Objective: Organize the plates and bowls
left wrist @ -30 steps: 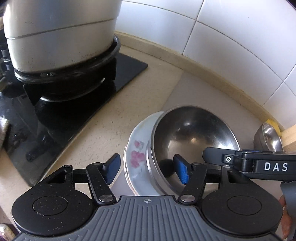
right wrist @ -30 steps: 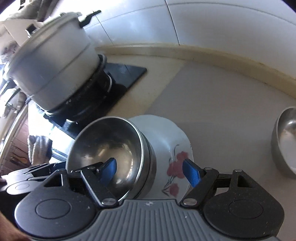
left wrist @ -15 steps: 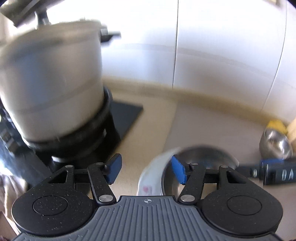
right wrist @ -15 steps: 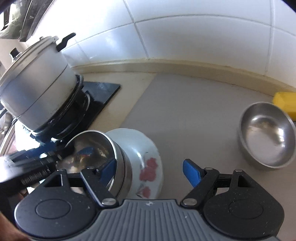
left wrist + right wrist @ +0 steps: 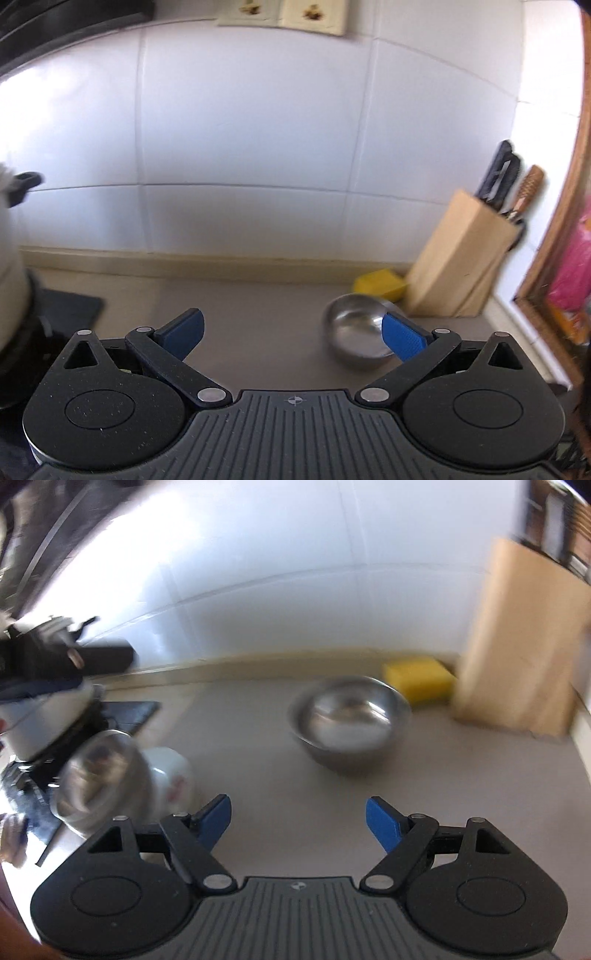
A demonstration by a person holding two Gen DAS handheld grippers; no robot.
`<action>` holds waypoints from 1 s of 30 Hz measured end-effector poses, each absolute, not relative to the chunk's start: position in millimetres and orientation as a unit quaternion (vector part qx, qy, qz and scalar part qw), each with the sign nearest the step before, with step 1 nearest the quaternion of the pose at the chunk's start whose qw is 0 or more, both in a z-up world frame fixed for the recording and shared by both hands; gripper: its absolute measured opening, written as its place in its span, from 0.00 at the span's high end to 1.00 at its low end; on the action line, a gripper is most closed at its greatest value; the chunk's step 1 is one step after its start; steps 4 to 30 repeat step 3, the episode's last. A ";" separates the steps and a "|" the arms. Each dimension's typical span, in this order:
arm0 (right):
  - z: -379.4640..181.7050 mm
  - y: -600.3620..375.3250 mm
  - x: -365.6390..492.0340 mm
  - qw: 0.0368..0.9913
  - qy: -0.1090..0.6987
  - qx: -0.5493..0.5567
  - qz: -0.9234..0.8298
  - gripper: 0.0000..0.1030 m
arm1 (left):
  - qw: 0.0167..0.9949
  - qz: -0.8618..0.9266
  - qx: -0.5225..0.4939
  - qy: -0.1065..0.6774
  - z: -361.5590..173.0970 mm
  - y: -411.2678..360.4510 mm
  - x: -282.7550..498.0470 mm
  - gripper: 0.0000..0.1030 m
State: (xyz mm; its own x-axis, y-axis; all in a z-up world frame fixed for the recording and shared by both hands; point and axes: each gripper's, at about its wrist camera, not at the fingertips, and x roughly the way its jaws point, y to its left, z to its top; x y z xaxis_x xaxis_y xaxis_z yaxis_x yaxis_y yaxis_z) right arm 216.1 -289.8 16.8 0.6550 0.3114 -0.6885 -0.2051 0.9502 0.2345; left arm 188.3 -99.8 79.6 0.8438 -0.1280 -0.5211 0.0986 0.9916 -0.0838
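A lone steel bowl (image 5: pixel 351 723) stands on the grey counter near the back wall; the left wrist view shows the same steel bowl (image 5: pixel 354 332) partly behind a blue pad. At the left of the right wrist view a stack of steel bowls (image 5: pixel 103 779) rests on a white flowered plate (image 5: pixel 173 779). My left gripper (image 5: pixel 293 334) has its jaws opening wide with nothing between them, well short of the lone bowl. My right gripper (image 5: pixel 298 819) stands open and empty over bare counter, with the lone bowl ahead of it and the stack to its left.
A wooden knife block (image 5: pixel 461 258) and a yellow sponge (image 5: pixel 378 284) sit at the back right by the tiled wall. A pot (image 5: pixel 44 712) stands on the black stove at the left. A wooden frame (image 5: pixel 554 221) borders the right side.
Both grippers have drawn back from the bowl stack and swung right toward the lone bowl. The left gripper's jaws have spread much wider. The stack and plate stay where they were.
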 end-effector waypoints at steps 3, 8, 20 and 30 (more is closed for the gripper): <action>7.9 -325.8 206.6 0.909 0.397 0.078 0.099 0.44 | 0.960 -0.073 -0.021 0.271 75.2 -121.9 190.4 0.05; 7.9 -325.8 206.6 0.909 0.397 0.078 0.099 0.44 | 0.960 -0.073 -0.021 0.271 75.2 -121.9 190.4 0.05; 7.9 -325.8 206.6 0.909 0.397 0.078 0.099 0.44 | 0.960 -0.073 -0.021 0.271 75.2 -121.9 190.4 0.05; 7.9 -325.8 206.6 0.909 0.397 0.078 0.099 0.44 | 0.960 -0.073 -0.021 0.271 75.2 -121.9 190.4 0.05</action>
